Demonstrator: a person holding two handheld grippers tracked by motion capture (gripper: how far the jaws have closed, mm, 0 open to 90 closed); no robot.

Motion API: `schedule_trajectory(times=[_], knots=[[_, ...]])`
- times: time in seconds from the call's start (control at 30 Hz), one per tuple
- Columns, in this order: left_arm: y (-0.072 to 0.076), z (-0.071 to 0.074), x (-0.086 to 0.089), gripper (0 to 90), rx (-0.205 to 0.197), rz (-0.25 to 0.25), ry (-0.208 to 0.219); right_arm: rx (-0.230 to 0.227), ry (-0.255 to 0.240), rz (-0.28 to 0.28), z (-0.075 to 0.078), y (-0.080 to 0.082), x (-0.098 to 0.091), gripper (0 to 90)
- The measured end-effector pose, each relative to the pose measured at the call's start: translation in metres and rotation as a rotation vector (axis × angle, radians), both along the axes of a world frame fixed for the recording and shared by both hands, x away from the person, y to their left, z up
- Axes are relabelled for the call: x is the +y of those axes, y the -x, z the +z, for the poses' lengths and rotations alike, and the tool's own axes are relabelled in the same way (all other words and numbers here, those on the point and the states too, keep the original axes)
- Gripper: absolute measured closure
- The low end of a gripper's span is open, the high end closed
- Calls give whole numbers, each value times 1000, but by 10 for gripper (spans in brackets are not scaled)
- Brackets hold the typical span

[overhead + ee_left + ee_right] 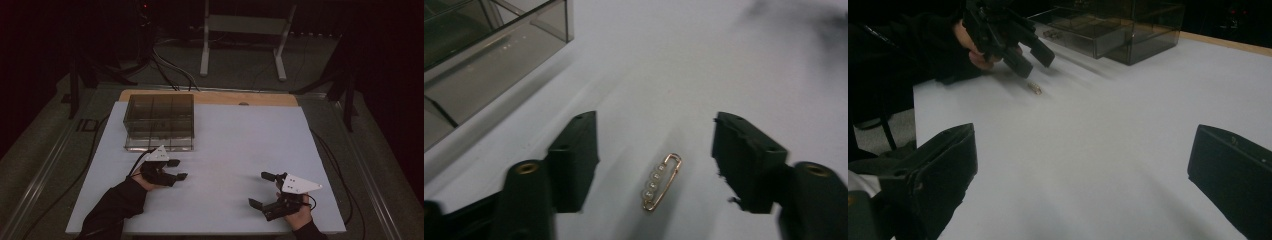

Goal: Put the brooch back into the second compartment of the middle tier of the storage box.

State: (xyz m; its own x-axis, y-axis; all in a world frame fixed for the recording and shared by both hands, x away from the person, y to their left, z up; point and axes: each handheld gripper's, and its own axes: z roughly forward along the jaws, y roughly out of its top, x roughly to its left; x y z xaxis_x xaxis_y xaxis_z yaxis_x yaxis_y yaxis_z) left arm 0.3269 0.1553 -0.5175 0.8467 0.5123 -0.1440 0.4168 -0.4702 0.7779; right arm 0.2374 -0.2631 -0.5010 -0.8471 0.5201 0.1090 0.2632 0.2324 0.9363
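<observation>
Now closing in on pin, left gripper half-wide astride it, not yet gripping, right gripper idle wide; next: squeeze, lift toward box.

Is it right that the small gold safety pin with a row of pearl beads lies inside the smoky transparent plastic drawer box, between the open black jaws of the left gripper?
Not quite. The small gold safety pin with pearl beads lies on the white table surface, outside the smoky transparent plastic drawer box, as the left gripper view shows. The rest holds: it sits between the open jaws of the left gripper, untouched by either.
</observation>
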Motion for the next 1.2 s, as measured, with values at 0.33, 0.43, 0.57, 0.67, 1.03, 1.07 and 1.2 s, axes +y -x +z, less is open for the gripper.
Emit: schedule_trajectory(times=[0.33,0.43,0.57,0.67,1.03,1.07,1.2], knots=[[1,-6,-2,574,28,-43,-62,0,-1,0,0,0,0,0],[1,-7,-3,627,23,-50,-76,3,-1,1,0,0,0,0],[1,-8,-6,689,20,-59,-99,0,3,2,0,0,0,0],[2,-7,-7,708,-1,-70,-119,-1,-2,0,0,0,0,0],[6,-6,-11,848,-28,-94,-161,-1,1,0,0,0,0,0],[6,-6,-11,849,-28,-94,-161,-1,1,0,0,0,0,0],[7,-6,-12,859,-28,-84,-169,1,5,1,0,0,0,0]])
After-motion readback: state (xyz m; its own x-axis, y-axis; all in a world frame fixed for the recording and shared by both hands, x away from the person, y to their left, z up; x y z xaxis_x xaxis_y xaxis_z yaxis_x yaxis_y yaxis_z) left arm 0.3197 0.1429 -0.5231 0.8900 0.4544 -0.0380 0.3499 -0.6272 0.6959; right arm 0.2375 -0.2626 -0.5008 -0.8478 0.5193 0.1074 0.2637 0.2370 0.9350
